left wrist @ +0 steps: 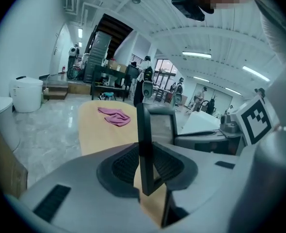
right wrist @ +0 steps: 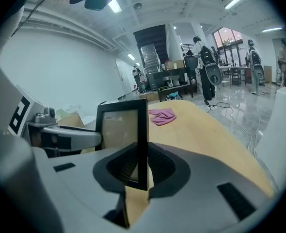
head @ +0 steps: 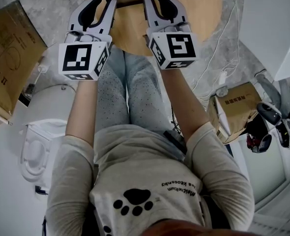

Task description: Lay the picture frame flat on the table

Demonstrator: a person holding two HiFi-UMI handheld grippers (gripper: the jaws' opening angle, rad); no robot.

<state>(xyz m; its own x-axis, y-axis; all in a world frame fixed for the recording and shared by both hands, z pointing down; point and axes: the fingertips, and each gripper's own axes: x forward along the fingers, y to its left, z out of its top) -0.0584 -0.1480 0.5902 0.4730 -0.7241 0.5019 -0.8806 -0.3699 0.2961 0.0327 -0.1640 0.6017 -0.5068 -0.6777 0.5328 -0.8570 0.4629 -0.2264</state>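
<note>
I grip the picture frame (right wrist: pixel 122 125) from both sides: left gripper (left wrist: pixel 145 165) clamped on its left bar, right gripper (right wrist: pixel 141 166) on its right

The worktop (right wrist: pixel 215 135) is a light wooden top with a rounded outline, standing on a grey marbled floor (left wrist: pixel 41 140). A crumpled pink cloth (right wrist: pixel 162 115) lies directly on the wood toward its far end, near the middle of its width.

The left claw (left wrist: pixel 146 168) clamps the picture frame (left wrist: pixel 144 130), standing upright. A pink cloth (left wrist: pixel 115 116) lies beyond on the table (left wrist: pixel 100 137).
</note>
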